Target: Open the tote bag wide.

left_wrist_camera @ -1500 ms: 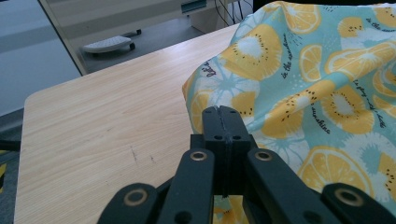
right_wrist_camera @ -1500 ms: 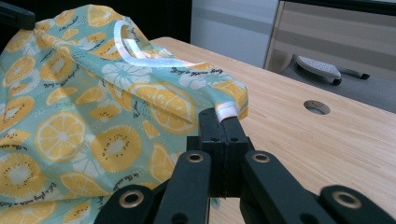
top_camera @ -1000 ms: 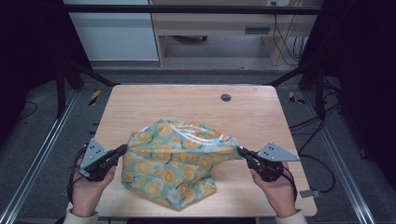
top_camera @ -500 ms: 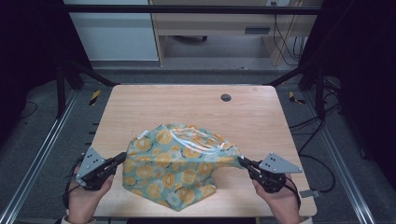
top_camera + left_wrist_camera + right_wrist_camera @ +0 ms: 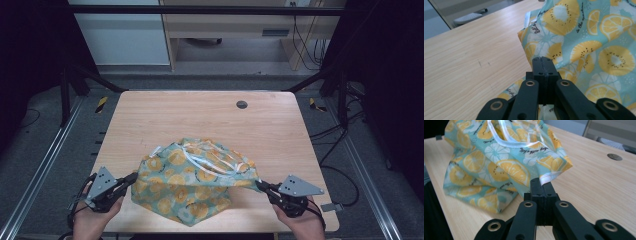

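While hands sit low at near table edge, left gripper (image 5: 131, 178) and right gripper (image 5: 261, 185) pinch cloth (image 5: 192, 187) corners.

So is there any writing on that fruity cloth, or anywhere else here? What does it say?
"in the sunshine": dark script on the fruit-print cloth, running sideways in the left gripper view, read with some doubt.
"Let's...": more script near the cloth's edge in that view, the rest too blurred to read.
A cursive line below the white trim in the right gripper view: too blurred to read.
No writing shows on the table.
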`<state>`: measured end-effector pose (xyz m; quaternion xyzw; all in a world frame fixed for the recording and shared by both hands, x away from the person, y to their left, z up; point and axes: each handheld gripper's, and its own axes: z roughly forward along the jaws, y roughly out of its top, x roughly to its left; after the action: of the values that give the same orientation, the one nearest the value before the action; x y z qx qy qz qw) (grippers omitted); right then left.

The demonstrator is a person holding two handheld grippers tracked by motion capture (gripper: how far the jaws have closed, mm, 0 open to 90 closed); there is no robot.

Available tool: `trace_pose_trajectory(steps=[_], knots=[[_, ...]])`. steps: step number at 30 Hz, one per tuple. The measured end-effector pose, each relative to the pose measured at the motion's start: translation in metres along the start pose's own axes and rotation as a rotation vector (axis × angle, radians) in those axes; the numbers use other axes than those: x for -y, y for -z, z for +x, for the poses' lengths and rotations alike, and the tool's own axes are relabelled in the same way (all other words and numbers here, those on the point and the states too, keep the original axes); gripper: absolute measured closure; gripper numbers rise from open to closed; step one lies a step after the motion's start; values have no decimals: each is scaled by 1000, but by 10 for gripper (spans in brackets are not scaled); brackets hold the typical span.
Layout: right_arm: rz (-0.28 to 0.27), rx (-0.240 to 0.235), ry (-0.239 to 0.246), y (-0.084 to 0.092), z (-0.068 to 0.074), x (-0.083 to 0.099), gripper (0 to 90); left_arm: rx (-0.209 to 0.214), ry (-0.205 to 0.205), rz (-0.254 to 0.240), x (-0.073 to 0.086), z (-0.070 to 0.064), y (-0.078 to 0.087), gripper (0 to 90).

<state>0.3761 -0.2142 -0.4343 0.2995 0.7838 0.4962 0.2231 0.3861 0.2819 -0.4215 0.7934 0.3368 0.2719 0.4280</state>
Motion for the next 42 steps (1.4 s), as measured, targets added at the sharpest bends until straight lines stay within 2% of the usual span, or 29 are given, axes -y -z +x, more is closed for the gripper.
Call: trace_pose_trajectory(steps=[8,13,21,24,28,32,36,42], knots=[[57,-39,16,-4,1,9,900,16,-19,69,4,-2,-9,900],[83,-47,20,-7,1,12,900,16,-48,115,6,-4,-14,900],[158,-83,30,-21,-2,16,900,17,-69,190,12,-6,-21,900],[191,-96,30,-27,-3,17,900,19,-71,237,16,-6,-31,900],[229,-98,40,-33,-4,19,900,15,-95,284,16,-5,-42,900],[259,-88,40,-39,-6,21,900,14,-91,296,17,-4,-48,900],[290,-80,37,-47,-7,22,900,6,-106,321,18,-4,-55,900],[310,-62,37,-55,-10,22,900,-27,-116,344,17,-1,-66,900]])
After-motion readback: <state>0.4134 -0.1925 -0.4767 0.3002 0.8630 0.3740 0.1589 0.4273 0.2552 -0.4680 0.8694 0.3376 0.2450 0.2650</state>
